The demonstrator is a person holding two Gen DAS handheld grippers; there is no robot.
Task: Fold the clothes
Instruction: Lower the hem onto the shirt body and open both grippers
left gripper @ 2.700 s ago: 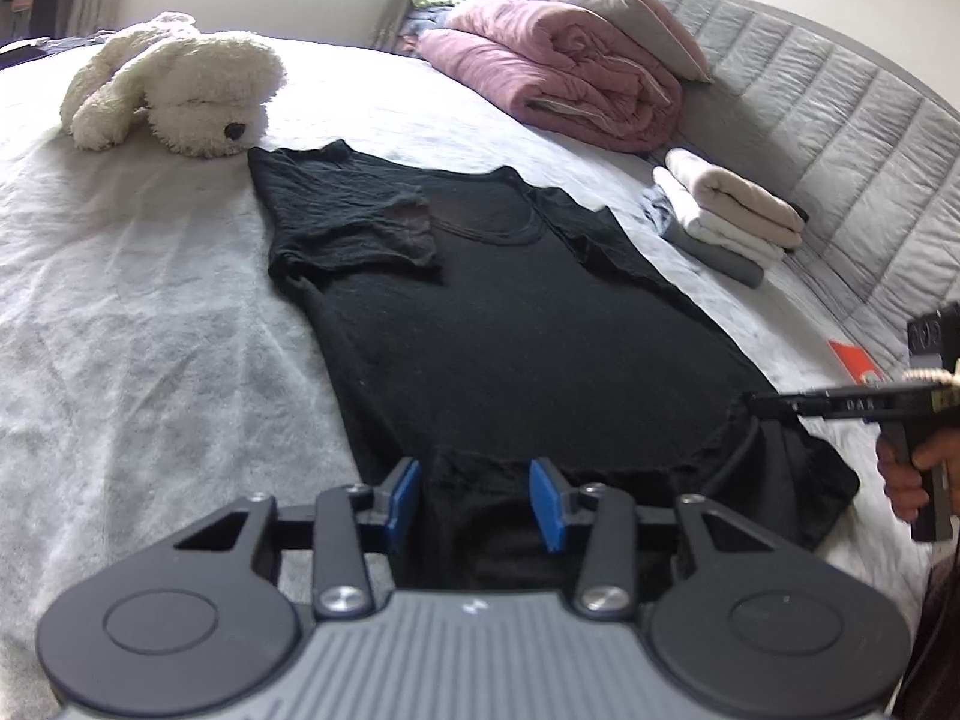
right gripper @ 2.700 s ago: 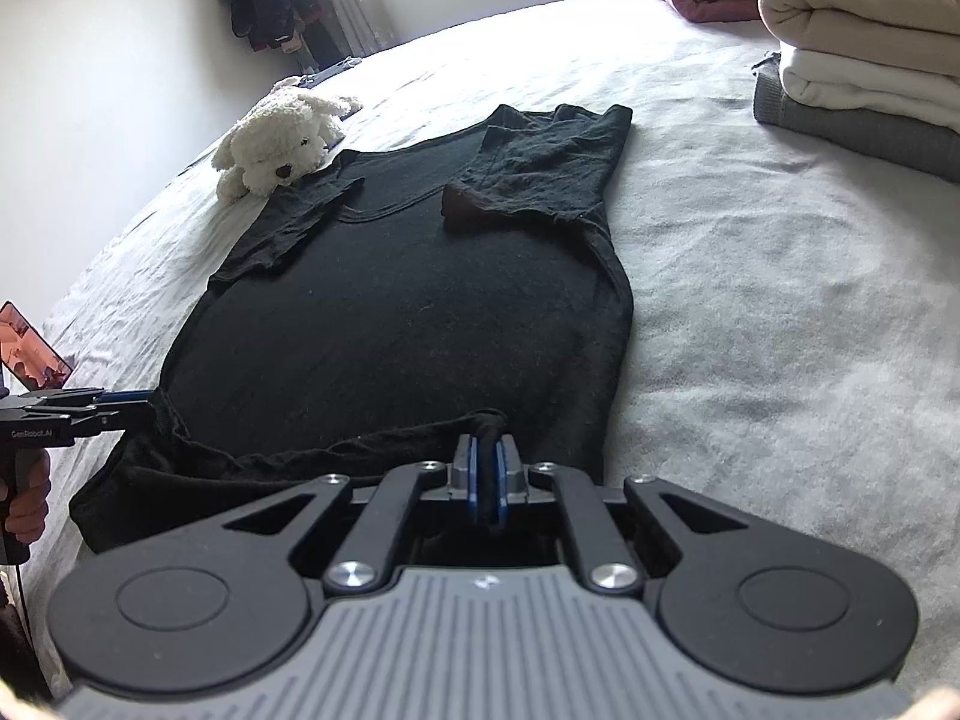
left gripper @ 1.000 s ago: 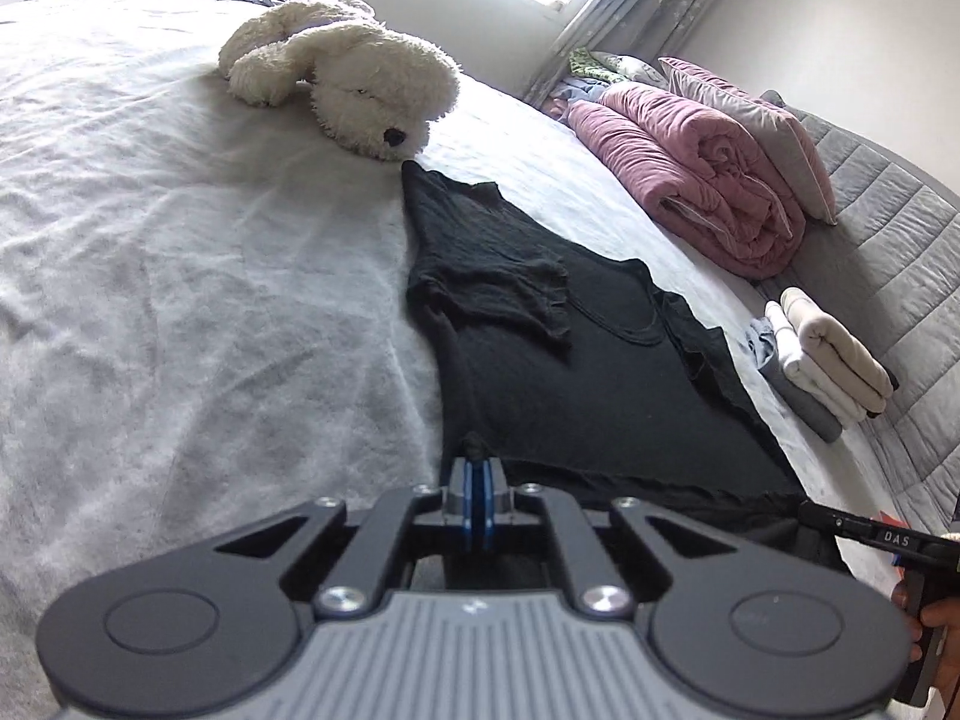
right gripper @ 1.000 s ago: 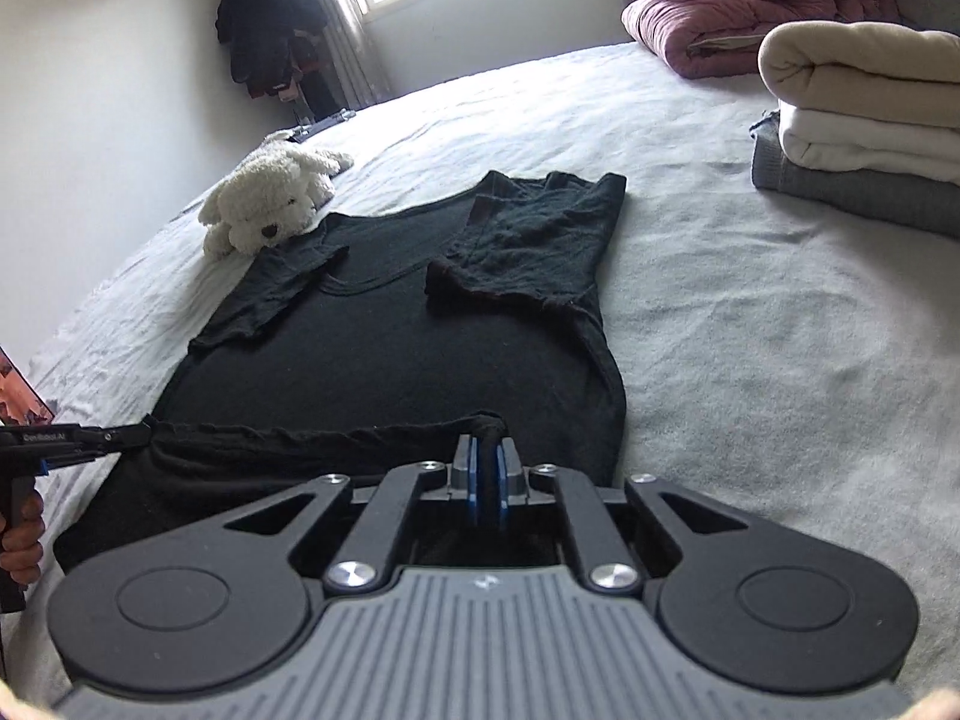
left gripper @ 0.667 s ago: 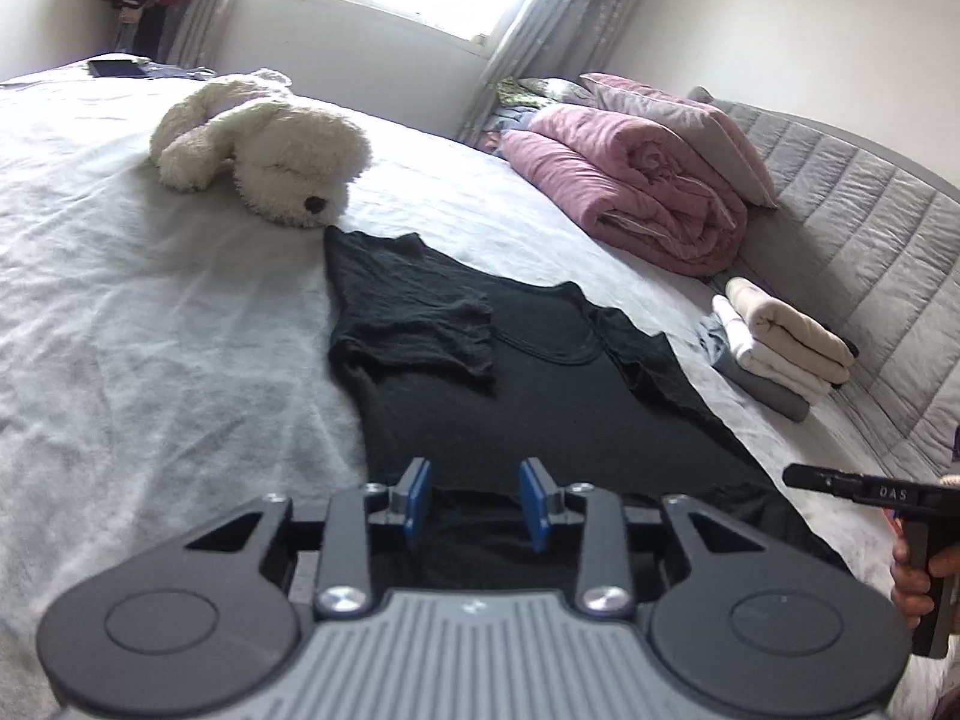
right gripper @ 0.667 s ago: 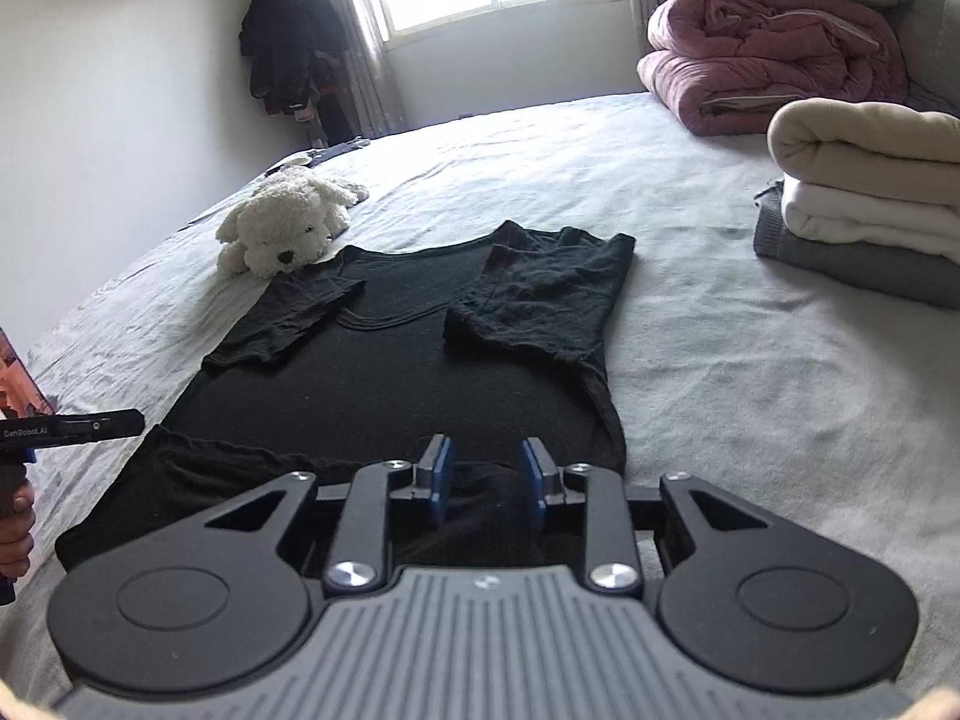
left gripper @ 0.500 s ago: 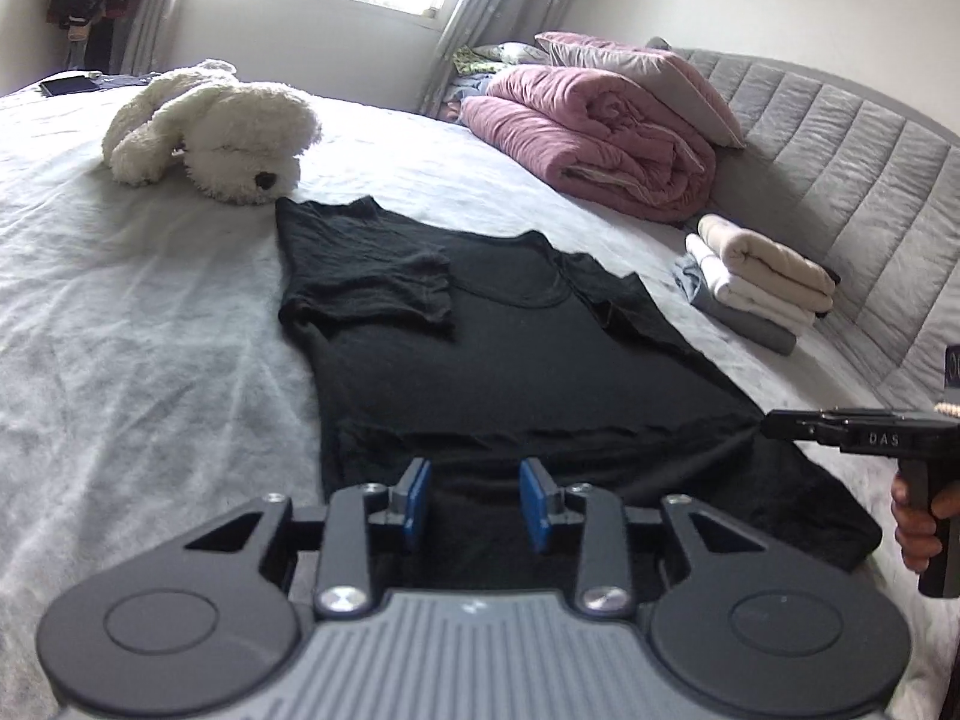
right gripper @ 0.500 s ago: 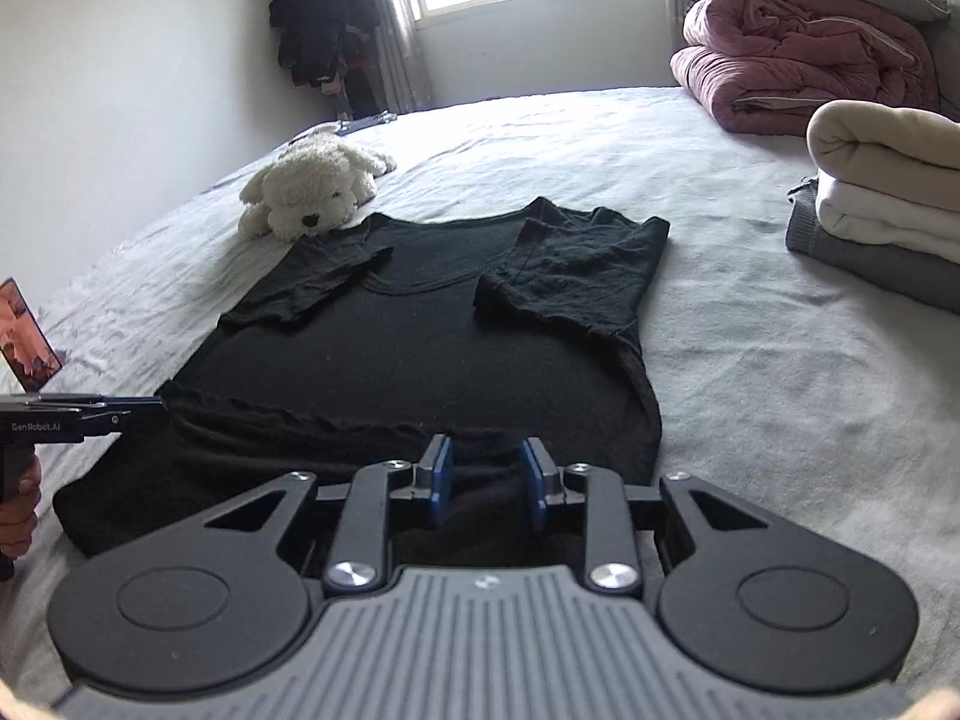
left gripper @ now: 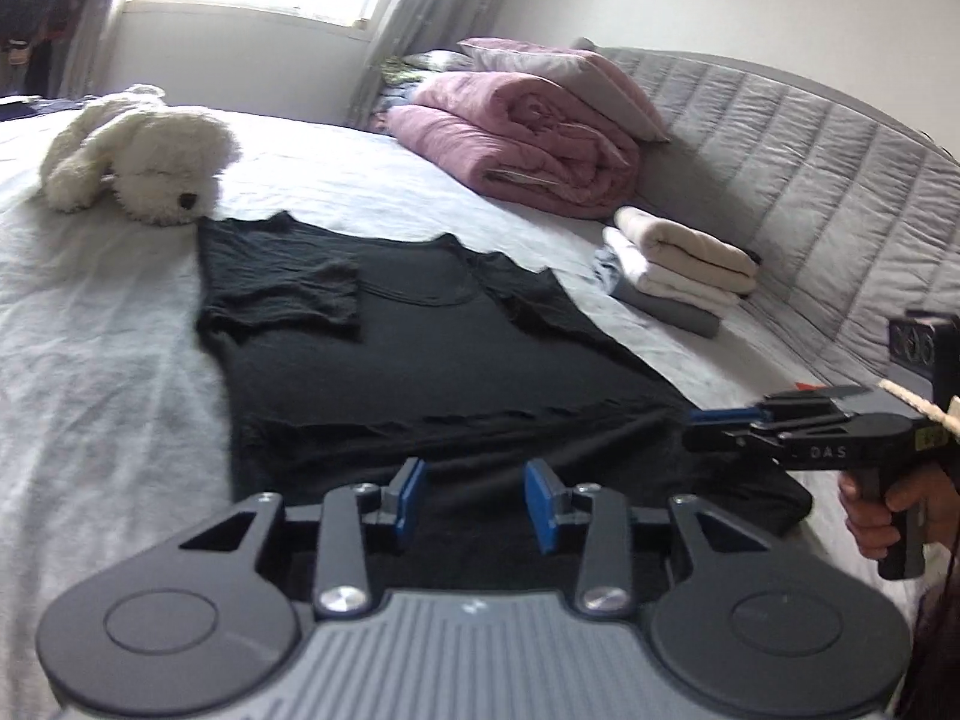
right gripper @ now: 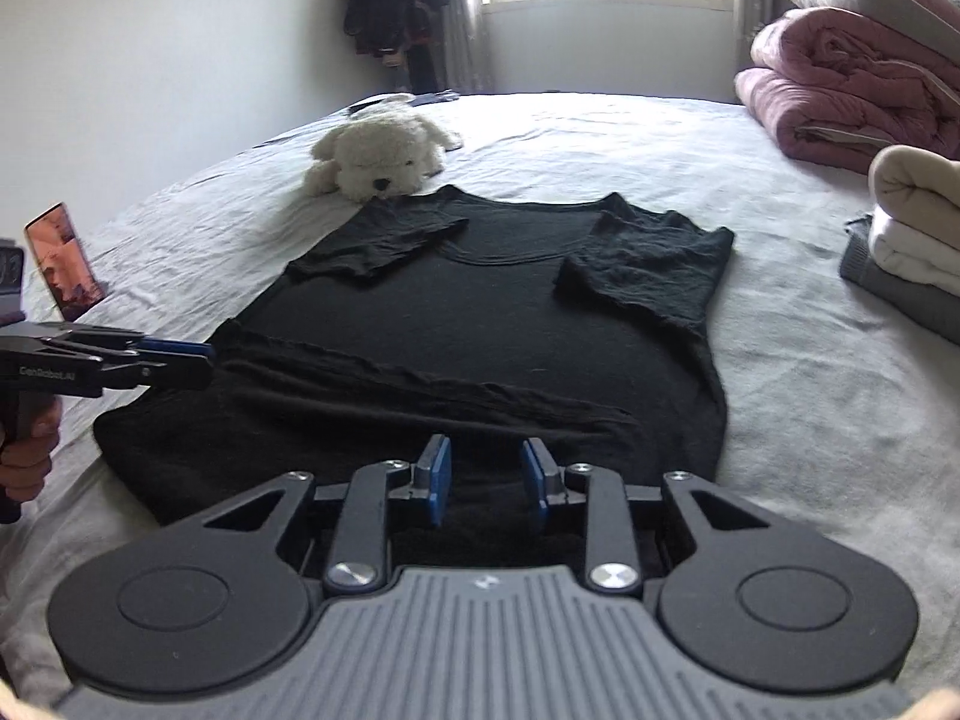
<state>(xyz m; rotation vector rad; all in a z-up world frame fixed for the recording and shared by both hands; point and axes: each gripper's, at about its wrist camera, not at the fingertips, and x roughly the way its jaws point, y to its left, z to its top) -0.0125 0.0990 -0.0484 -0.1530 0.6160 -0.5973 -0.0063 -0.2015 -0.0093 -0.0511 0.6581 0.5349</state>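
Both claws have let go since a second ago: each was then pinched on the hem of the black T-shirt (right gripper: 480,324), and both now stand wide with nothing between the blue pads. T-shirt lies flat on the grey bed sheet (right gripper: 810,396), neck toward 12 o'clock, both sleeves turned in over the chest, bottom hem doubled up in a narrow band across the 6 o'clock end. Left gripper (left gripper: 474,504) hovers just over the folded band at its left end; right gripper (right gripper: 485,487) hovers over the same band toward its right end. Plush dog (right gripper: 378,159) touches the left shoulder at 11 o'clock; folded stack of clothes (left gripper: 678,267) sits well apart at 2 o'clock, pink quilt (left gripper: 528,144) beyond it. Judgement: sleeve folds and a hem turn-up are in place, lengthwise fold remains. Next move likely calls for gripping the doubled bottom edge at two matched points and carrying it evenly toward the neck, both layers pinched together so the band does not unroll.
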